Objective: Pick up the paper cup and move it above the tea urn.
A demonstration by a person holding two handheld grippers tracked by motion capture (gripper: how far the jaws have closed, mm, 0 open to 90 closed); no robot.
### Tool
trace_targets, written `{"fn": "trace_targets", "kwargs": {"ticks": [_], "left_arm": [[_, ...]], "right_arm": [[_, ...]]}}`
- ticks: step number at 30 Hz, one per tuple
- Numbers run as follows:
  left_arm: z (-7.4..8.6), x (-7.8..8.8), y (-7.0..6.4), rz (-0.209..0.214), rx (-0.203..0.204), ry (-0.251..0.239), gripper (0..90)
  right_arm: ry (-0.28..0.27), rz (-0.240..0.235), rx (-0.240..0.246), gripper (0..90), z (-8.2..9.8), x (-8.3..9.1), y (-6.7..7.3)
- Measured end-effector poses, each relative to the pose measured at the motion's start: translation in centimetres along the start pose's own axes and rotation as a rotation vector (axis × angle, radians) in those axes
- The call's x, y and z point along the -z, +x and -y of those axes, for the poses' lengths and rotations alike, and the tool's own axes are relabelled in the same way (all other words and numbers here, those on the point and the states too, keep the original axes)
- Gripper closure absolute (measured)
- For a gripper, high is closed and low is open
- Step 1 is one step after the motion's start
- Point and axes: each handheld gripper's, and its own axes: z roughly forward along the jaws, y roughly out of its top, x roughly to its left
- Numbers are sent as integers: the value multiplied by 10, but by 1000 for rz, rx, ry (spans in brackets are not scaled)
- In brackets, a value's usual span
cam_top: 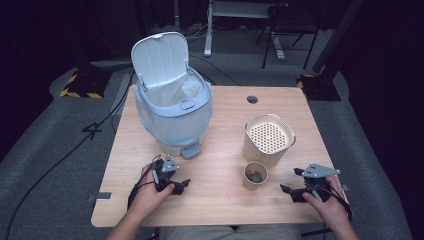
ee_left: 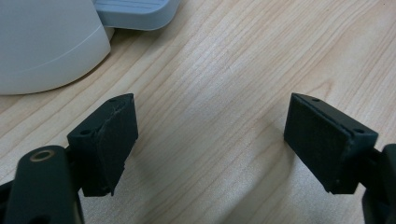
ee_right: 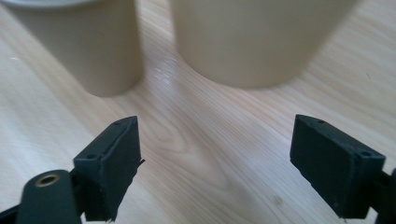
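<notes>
High view shows the right tool (cam_top: pixel 296 181) near the front right corner of the tabletop (cam_top: pixel 220 205), its jaws wide and holding nothing. The left tool (cam_top: pixel 172 179) rests near the front left edge, jaws also wide and empty.

Nearest to the right tool is the small paper cup (cam_top: pixel 255 176), so I take it as the thing of this work. It stands upright a little right of the middle of the tabletop, toward the front edge, and it touches, or almost touches, the tall beige container (cam_top: pixel 268 140) with the perforated lid behind it. Something dark and crumpled lies inside the cup; what it is I cannot tell. The cup looks light, with thin walls.

In my judgement the main risk is a push instead of a grip: if the right tool comes in low and one jaw meets the wall first, the light cup may slide or tip and spill its contents on the tabletop. A hard squeeze may also crush the thin wall. The container stands so close that a jaw may catch on it too.

The pedal bin (cam_top: pixel 172 107) stands near the far left corner with its lid up and a bag inside. If the cup is carried there, a tilt too early would drop the contents before the opening.
</notes>
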Motion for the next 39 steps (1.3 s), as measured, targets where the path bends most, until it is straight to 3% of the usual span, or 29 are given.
{"fn": "trace_targets", "kwargs": {"ticks": [6,11,14,17,18,29,39], "left_arm": [[0,0,0,2,-1,3,180],[0,0,0,3,0,6,175],[0,0,0,3,-1,6,175],[0,0,0,3,-1,6,175],[0,0,0,3,-1,6,175],[0,0,0,3,-2,6,175],[0,0,0,4,-1,6,176]], "right_arm": [[-19,-79,46,161,-18,-3,25],[-24,-100,76,159,-28,-10,36],[-34,-104,58,160,-32,-19,42],[-51,-131,-12,164,-35,-30,49],[-47,-135,-14,164,-36,-34,51],[-45,-129,-16,201,-38,-63,57],[-121,-121,8,279,-34,-70,62]]}}
